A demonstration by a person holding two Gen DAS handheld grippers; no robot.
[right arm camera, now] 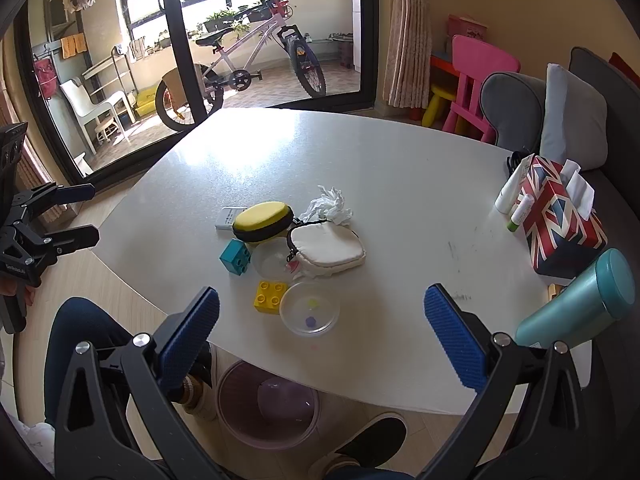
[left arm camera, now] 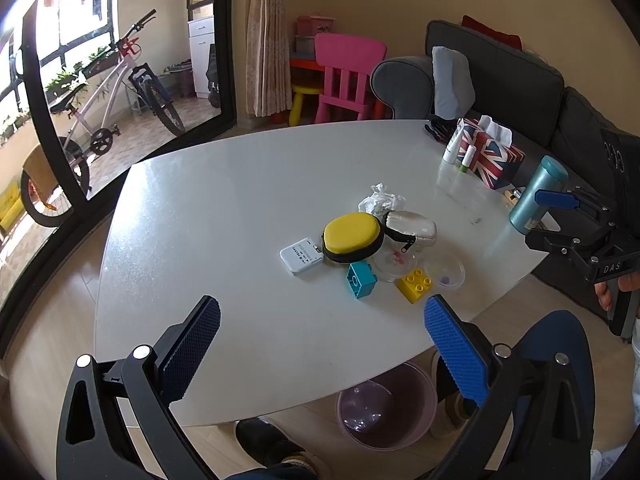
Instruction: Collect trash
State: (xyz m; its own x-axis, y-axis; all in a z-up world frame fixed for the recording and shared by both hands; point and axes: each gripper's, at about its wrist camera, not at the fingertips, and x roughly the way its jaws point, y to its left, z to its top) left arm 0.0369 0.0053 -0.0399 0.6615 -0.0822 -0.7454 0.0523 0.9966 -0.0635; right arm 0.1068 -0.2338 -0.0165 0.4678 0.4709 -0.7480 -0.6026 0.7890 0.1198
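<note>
In the left wrist view, our left gripper [left arm camera: 322, 354] fills the bottom of the frame, its blue-padded jaws spread wide with nothing between them, held above the near edge of the white table [left arm camera: 240, 184]. At centre frame lies a cluster: a crumpled white tissue [left arm camera: 381, 199] at the back, touching a yellow zip case [left arm camera: 352, 237] and a white pouch [left arm camera: 412, 227]; in front of them a white card-like device [left arm camera: 301, 256], a teal toy brick [left arm camera: 361, 279], a yellow toy brick [left arm camera: 415, 285] and two clear plastic lids [left arm camera: 445, 274]. At the lower centre, a translucent pink trash bin [left arm camera: 386, 406] stands on the floor under the table edge. At the right edge we see our right gripper [left arm camera: 558, 218], also parted and empty, beside a teal flask [left arm camera: 538, 194]. In the right wrist view, our right gripper [right arm camera: 322, 354] gapes wide at the bottom, gripping nothing. The tissue [right arm camera: 328, 205] sits just above centre, behind the pouch [right arm camera: 327, 253]. The bin [right arm camera: 268, 406] shows at lower centre, the Union Jack tissue box [right arm camera: 560, 220] at right, our left gripper [right arm camera: 78, 214] at the left edge.
</note>
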